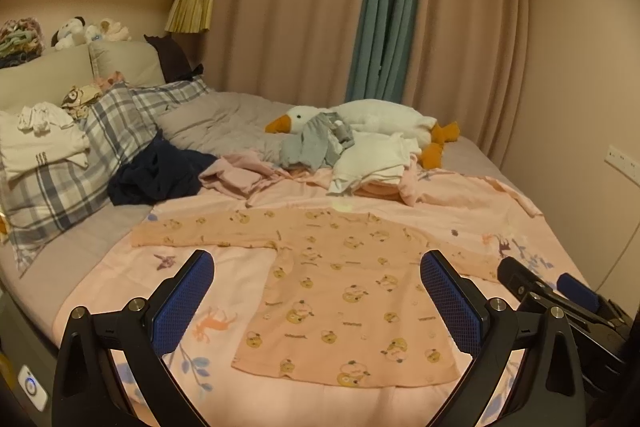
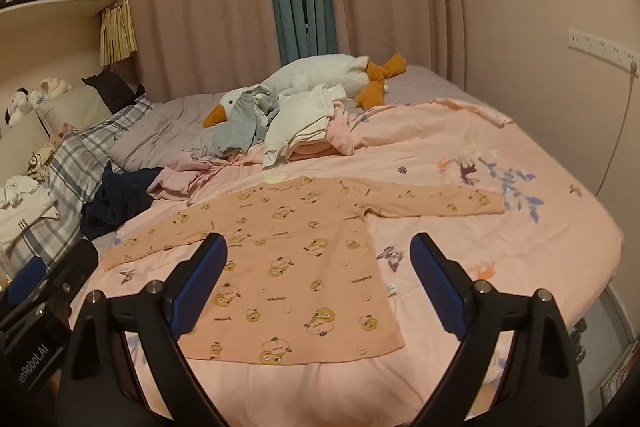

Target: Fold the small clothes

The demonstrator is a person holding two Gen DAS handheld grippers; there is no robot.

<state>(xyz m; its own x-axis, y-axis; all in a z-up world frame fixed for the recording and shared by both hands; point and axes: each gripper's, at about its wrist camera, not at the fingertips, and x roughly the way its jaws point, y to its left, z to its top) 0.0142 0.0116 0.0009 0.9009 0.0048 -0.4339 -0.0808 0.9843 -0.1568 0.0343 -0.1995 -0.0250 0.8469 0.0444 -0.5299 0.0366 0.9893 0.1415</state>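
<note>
A small peach long-sleeved shirt with yellow bear prints (image 1: 336, 283) lies flat on the pink bedspread (image 1: 224, 307), both sleeves spread out, hem toward me. It also shows in the right wrist view (image 2: 296, 267). My left gripper (image 1: 316, 279) is open and empty, hovering above the shirt's lower body. My right gripper (image 2: 318, 259) is open and empty, hovering above the shirt's right side. The right gripper also shows at the right edge of the left wrist view (image 1: 540, 283).
A pile of unfolded clothes lies behind the shirt: grey (image 1: 316, 143), white (image 1: 372, 159), pink (image 1: 240, 175) and dark navy (image 1: 160, 175). A white goose plush (image 1: 376, 119) lies beyond. Plaid pillows (image 1: 100, 147) with folded white clothes (image 1: 40, 143) sit at the left.
</note>
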